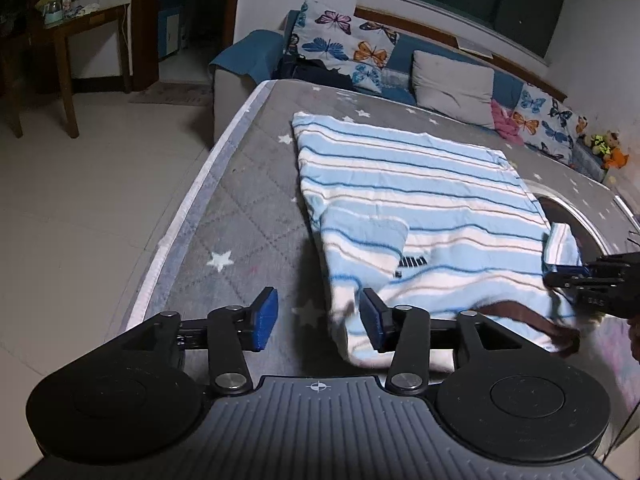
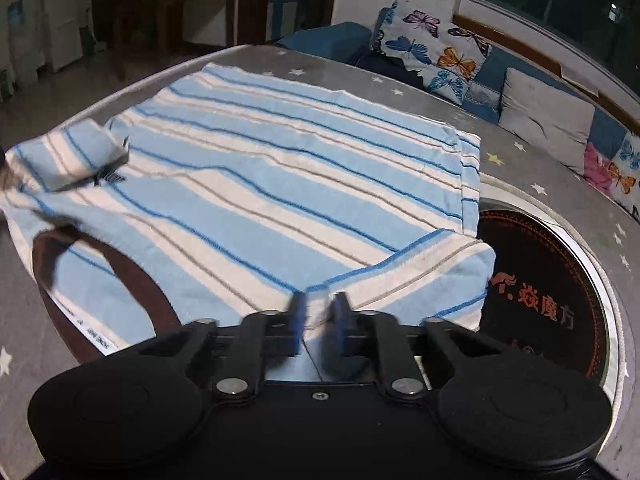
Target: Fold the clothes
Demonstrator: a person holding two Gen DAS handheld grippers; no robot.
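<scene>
A light blue and white striped shirt (image 1: 420, 200) with a brown collar (image 1: 524, 316) lies spread on the grey star-print table (image 1: 248, 216). One sleeve (image 1: 360, 240) is folded inward over the body. My left gripper (image 1: 318, 320) is open and empty, just left of the shirt's near corner. In the right wrist view the shirt (image 2: 260, 176) fills the middle, and my right gripper (image 2: 318, 316) is shut on the edge of the right sleeve (image 2: 420, 276). The right gripper also shows in the left wrist view (image 1: 568, 272), pinching that sleeve.
A round black induction hob (image 2: 552, 304) with a metal rim is set into the table right of the shirt. A sofa with butterfly cushions (image 1: 344, 44) runs behind the table. A wooden side table (image 1: 68, 44) stands on the tiled floor at left.
</scene>
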